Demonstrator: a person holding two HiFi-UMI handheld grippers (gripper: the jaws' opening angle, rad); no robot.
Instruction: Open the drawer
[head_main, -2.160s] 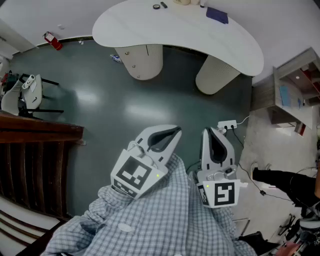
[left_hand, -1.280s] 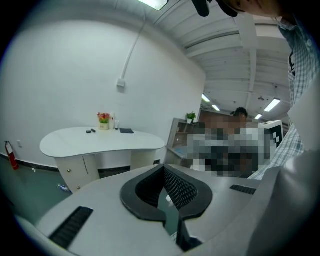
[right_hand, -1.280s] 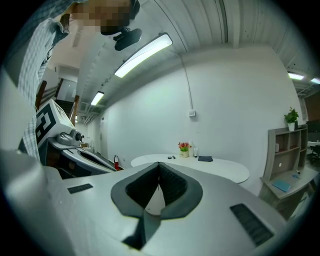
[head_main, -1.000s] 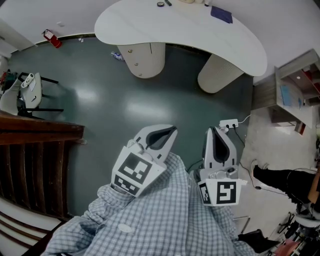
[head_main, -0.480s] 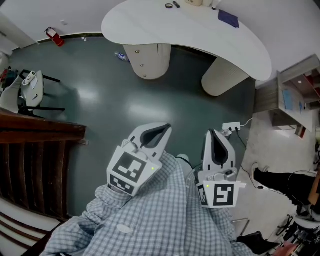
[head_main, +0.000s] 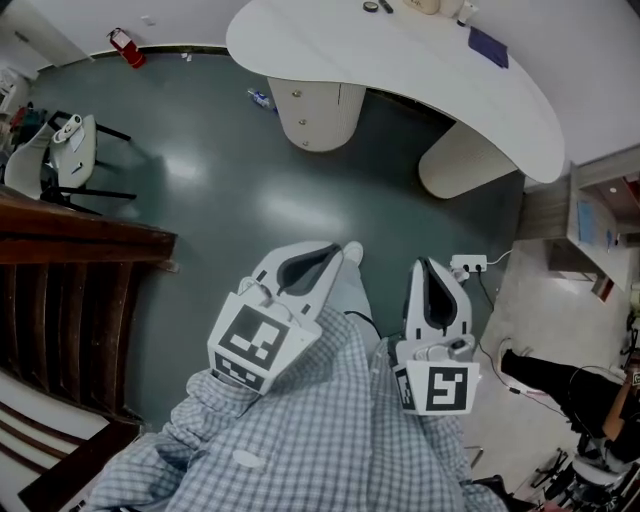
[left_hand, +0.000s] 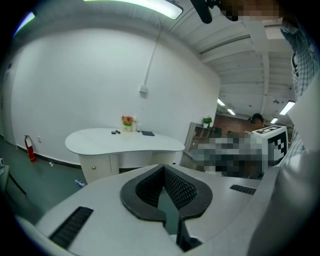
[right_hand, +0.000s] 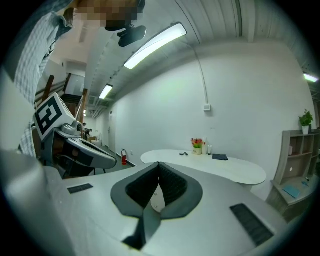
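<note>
Both tools are held low in front of me, side by side. Left gripper (head_main: 333, 256): jaws pressed together, nothing in them. Right gripper (head_main: 432, 268): tips meeting, also empty. A white kidney-shaped desk (head_main: 400, 60) stands well apart from them, across the grey-green floor (head_main: 250, 200). The knobbed drawer (head_main: 297, 100) sits in the desk's cream ribbed pedestal (head_main: 330, 118), its front flush.

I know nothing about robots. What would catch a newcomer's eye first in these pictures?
A white kidney-shaped desk on two rounded pedestals spans the top of the head view, beyond a dark green floor. Nearer, at the bottom, a checked shirt sleeve leads to the left hand-held gripper and the right hand-held gripper. Both are white, carry square-marker cubes, and are shut and empty.
</note>
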